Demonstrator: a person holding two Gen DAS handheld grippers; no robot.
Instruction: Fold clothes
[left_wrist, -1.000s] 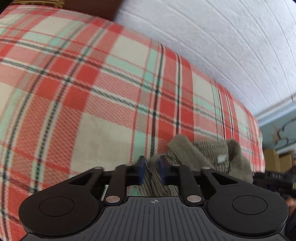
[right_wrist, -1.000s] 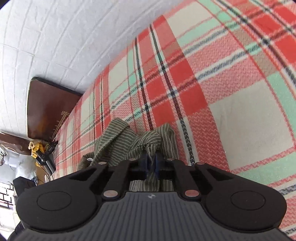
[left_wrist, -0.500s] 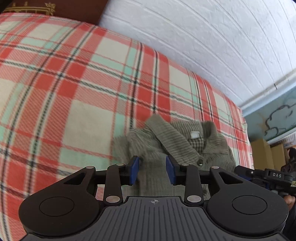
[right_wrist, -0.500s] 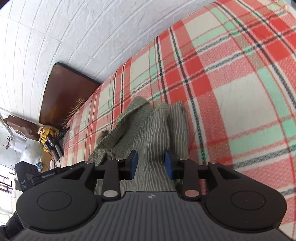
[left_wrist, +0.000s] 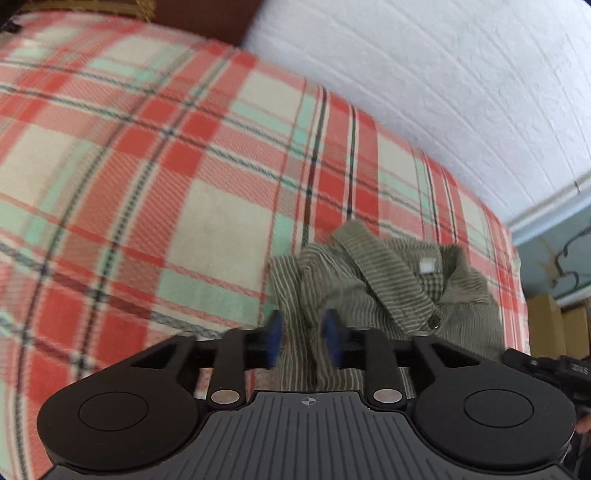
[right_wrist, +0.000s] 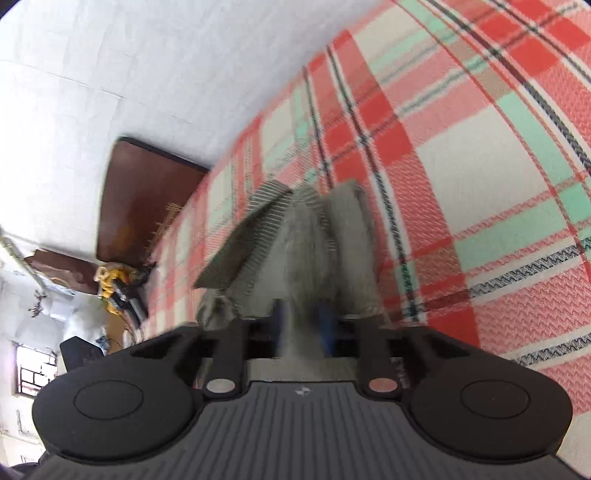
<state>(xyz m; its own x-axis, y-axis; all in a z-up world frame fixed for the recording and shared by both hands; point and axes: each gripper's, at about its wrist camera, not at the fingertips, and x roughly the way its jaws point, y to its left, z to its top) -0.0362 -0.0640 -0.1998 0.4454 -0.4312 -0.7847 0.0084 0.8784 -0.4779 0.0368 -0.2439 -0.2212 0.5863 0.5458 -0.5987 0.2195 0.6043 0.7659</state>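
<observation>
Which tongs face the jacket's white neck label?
The left tongs: their camera shows the label inside the collar; the right tongs see only blurred jacket fabric.

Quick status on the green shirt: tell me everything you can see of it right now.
The green shirt is olive, finely ribbed like corduroy, with a collar, a white neck label, a checked inner lining and a dark button. It lies bunched, partly folded, on the plaid blanket. Both the left gripper and right gripper are open, fingers straddling its near edge.
</observation>
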